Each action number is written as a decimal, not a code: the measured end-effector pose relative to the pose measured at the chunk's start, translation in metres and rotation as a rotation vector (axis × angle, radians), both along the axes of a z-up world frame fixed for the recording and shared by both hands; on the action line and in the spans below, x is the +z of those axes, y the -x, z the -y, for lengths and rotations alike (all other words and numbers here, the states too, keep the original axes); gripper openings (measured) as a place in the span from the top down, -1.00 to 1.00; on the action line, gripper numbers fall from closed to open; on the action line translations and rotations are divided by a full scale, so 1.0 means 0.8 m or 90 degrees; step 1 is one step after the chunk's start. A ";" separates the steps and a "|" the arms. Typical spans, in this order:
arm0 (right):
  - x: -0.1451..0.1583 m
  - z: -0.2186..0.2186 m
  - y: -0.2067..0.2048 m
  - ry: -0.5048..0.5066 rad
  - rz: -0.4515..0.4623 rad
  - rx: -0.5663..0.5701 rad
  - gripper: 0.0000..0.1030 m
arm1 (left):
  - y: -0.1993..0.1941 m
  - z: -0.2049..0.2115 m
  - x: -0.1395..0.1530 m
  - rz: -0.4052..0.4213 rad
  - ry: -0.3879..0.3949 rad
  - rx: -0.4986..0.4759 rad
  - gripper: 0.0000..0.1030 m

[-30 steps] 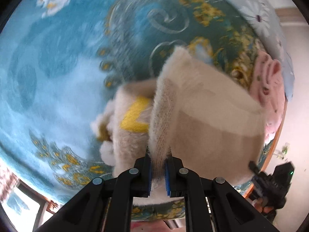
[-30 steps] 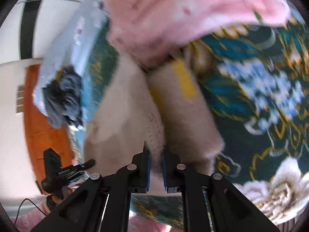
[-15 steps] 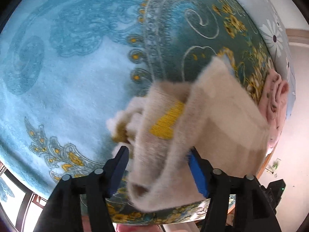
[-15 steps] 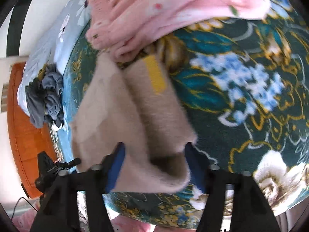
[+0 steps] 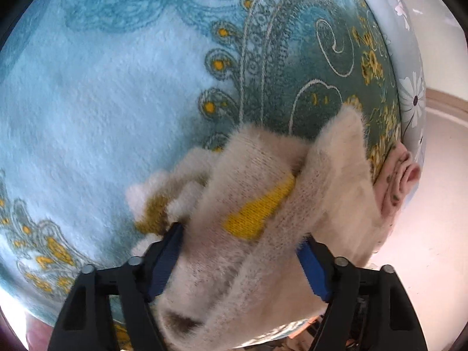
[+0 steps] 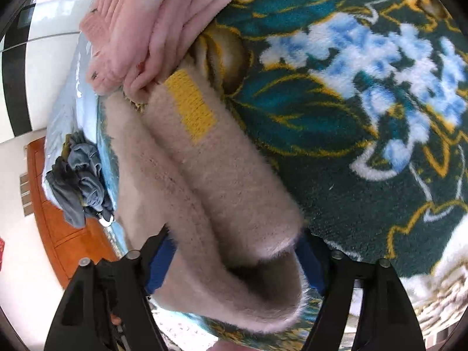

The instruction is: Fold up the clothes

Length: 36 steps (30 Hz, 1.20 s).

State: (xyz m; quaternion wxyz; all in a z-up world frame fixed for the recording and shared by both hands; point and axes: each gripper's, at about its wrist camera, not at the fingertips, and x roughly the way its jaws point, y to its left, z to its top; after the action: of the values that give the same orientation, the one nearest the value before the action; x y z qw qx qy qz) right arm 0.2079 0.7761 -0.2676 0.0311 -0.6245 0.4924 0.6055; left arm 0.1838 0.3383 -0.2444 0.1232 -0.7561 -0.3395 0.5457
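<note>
Both grippers spread wide, sweater loose between the fingers.

We see the left gripper w/ jaws wide apart, gripping nothing; the folded cream sweater bulges between its blue pads. Same on the right gripper: wide open, sweater bunched betw. the fingers, not pinched. Sweater lies on the teal blanket near its edge, touching a pink garment. Grey clothes sit apart at the bed's edge.
</note>
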 end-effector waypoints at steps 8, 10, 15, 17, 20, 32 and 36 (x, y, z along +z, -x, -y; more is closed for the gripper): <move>0.052 0.003 -0.001 0.015 -0.023 -0.014 0.37 | 0.006 -0.040 0.079 -0.083 0.041 -0.121 0.48; 0.075 0.007 0.007 0.025 -0.042 0.000 0.40 | 0.021 -0.044 0.112 -0.114 0.035 -0.139 0.50; 0.135 0.007 0.026 0.042 -0.107 0.044 0.41 | 0.076 -0.047 0.221 -0.214 0.008 -0.182 0.51; 0.161 0.002 0.035 0.052 -0.142 0.046 0.42 | 0.086 -0.055 0.264 -0.253 -0.011 -0.196 0.51; 0.209 -0.018 0.054 0.057 -0.211 0.049 0.42 | 0.097 -0.082 0.322 -0.315 -0.039 -0.212 0.51; 0.270 -0.204 0.169 -0.075 -0.331 0.027 0.42 | 0.202 -0.339 0.367 -0.375 -0.091 -0.271 0.51; 0.225 -0.255 0.180 -0.105 -0.284 -0.005 0.42 | 0.218 -0.397 0.319 -0.320 -0.060 -0.274 0.50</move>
State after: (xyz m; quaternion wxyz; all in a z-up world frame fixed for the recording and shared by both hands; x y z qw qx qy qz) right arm 0.0638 0.9802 -0.0874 -0.0255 -0.4685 0.4382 0.7667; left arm 0.0095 0.6558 0.0104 0.3504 -0.6457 -0.1559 0.6603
